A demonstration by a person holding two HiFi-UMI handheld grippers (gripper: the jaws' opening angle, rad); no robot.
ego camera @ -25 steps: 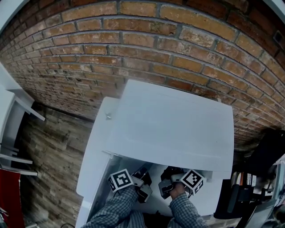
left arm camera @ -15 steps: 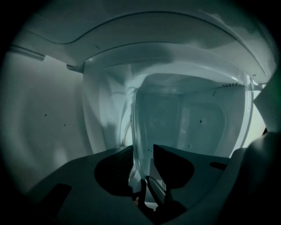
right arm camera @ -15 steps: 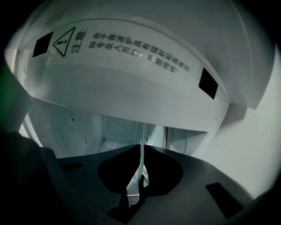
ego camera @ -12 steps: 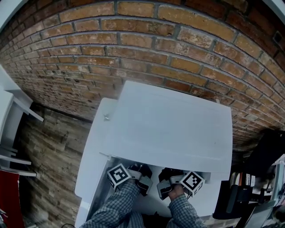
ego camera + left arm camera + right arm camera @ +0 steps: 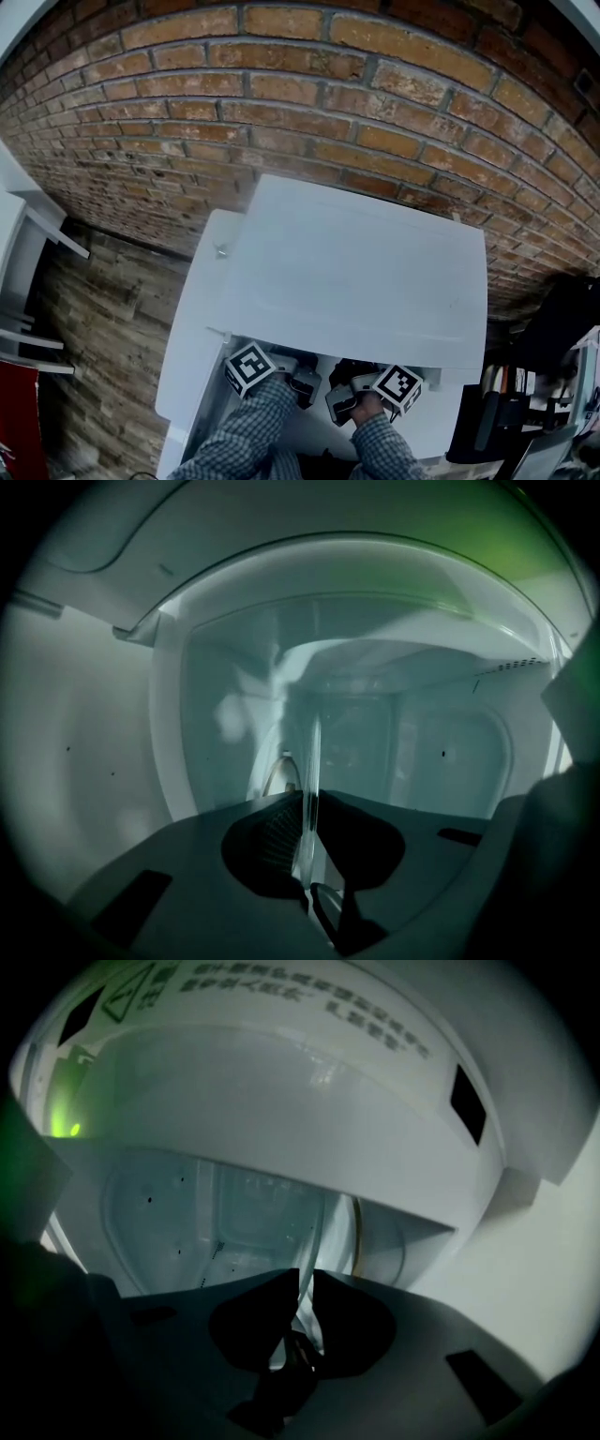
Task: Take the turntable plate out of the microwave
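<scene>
From above, the white microwave [image 5: 356, 272] shows its top, and both grippers reach into its front opening. The glass turntable plate [image 5: 312, 752] appears edge-on in the left gripper view, inside the cavity. My left gripper [image 5: 307, 803] has just been closing; its jaws now pinch the plate's rim. In the right gripper view the plate [image 5: 316, 1232] also runs edge-on between the jaws of my right gripper [image 5: 302, 1283], which is shut on the rim. From the head view, the left gripper [image 5: 302, 380] and right gripper [image 5: 342, 398] sit side by side, fingertips hidden under the microwave's top.
The microwave stands on a white surface [image 5: 187, 347] against a brick wall [image 5: 281, 84]. Wooden floor [image 5: 103, 319] lies to the left, with white furniture [image 5: 23, 244] at the far left. Dark clutter [image 5: 525, 403] sits at the right. Cavity walls [image 5: 94, 761] close in around both grippers.
The left gripper has slid a little further into the microwave opening. The right gripper has stayed in place.
</scene>
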